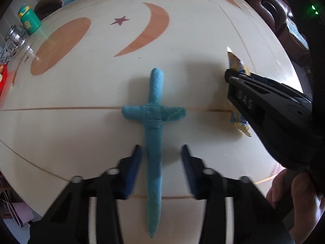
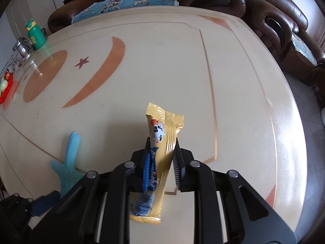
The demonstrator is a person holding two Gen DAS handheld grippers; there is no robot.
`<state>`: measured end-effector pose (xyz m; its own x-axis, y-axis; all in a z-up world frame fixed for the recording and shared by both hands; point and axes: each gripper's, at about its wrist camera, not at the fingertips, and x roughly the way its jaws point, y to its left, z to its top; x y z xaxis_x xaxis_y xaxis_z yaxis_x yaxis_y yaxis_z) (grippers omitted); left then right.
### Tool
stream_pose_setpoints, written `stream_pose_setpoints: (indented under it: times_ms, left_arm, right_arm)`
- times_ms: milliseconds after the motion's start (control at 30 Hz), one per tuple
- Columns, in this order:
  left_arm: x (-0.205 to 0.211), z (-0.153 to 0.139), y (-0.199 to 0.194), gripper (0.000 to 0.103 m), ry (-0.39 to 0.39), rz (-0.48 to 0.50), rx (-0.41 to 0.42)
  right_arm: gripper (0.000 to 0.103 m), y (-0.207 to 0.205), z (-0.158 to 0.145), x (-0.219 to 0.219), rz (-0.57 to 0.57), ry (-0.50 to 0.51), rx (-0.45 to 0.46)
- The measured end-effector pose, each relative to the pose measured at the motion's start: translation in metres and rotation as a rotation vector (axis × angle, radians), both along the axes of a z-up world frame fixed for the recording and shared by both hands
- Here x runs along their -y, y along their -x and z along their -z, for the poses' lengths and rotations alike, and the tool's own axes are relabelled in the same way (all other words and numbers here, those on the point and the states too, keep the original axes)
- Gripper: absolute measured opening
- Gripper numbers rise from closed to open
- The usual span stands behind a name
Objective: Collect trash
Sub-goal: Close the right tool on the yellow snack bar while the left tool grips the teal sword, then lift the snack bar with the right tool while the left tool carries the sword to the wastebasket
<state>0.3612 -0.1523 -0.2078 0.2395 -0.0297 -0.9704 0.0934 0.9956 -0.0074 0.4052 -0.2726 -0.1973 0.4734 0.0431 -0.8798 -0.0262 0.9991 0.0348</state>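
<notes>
A blue cross-shaped cloth roll (image 1: 153, 120) lies on the cream table (image 1: 193, 40); it also shows in the right wrist view (image 2: 68, 162). My left gripper (image 1: 161, 154) is open, its fingers either side of the roll's long stem, just above the table. My right gripper (image 2: 161, 152) is shut on a gold and blue snack wrapper (image 2: 160, 158) and holds it above the table. From the left wrist view the wrapper (image 1: 237, 63) sticks out past both sides of the right gripper (image 1: 236, 76), to the right of the roll.
A green bottle (image 1: 28, 19) and a glass jar (image 1: 15, 38) stand at the table's far left edge, with a red item (image 2: 6, 87) below them. A brown leather sofa (image 2: 274, 16) with a blue mat (image 2: 130, 4) runs behind and right of the table.
</notes>
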Motion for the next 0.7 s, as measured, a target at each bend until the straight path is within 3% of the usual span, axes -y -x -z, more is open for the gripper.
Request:
stream_pose_setpoints:
  times_ms: [133,300,500,700]
  left_arm:
    - [-0.004,-0.002,0.001,0.016,0.024,0.004,-0.003]
    - [0.002,-0.004,0.003,0.016,0.067,0.010,-0.015]
    - [-0.018,-0.001,-0.002,0.016,0.083,0.028,0.005]
    - [-0.029,-0.021,0.017,0.016,0.080,0.066,0.098]
  right_arm:
    - [0.018,0.001,-0.001,0.000,-0.005,-0.008,-0.006]
    - [0.016,0.003,-0.002,-0.001,-0.018,-0.025,-0.002]
    - [0.016,0.011,-0.004,0.008,-0.008,-0.037,0.011]
    - [0.016,0.027,-0.012,0.012,-0.012,-0.032,0.050]
